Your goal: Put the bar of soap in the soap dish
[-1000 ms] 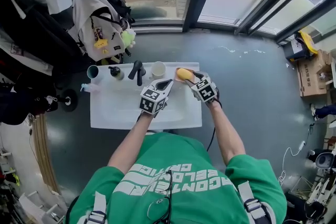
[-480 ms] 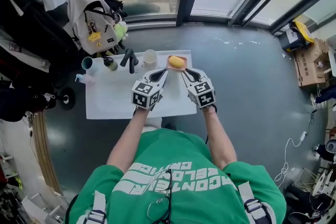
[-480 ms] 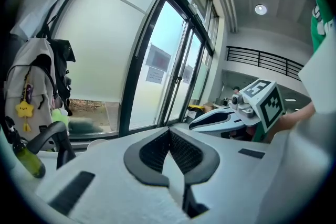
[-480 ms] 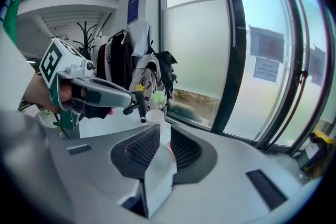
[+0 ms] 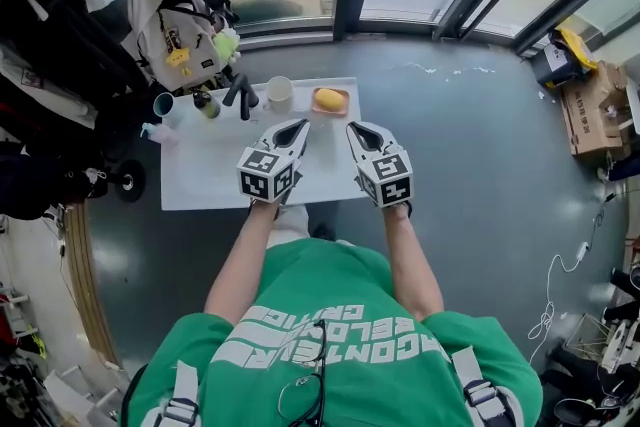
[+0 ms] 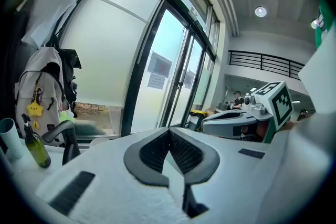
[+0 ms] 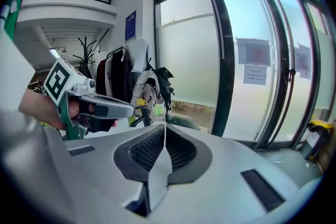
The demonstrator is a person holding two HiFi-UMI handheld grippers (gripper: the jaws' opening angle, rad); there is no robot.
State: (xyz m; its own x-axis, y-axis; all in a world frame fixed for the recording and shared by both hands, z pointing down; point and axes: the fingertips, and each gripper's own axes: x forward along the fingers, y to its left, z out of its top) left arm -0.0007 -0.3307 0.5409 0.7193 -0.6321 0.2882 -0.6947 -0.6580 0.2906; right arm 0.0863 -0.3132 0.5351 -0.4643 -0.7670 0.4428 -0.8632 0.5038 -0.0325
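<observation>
Soap bar [image 5: 329,99] now lies in soap dish [image 5: 346,107] at far edge of table [image 5: 210,180], no longer at your jaws. Your right gripper [image 5: 360,129] is closed, empty and drawn back from dish. Left gripper [image 5: 296,128] is closed on nothing too (placement looks done).

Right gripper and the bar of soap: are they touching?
Apart. In the head view, bare table shows between the right gripper and the bar of soap lying in the soap dish.
</observation>
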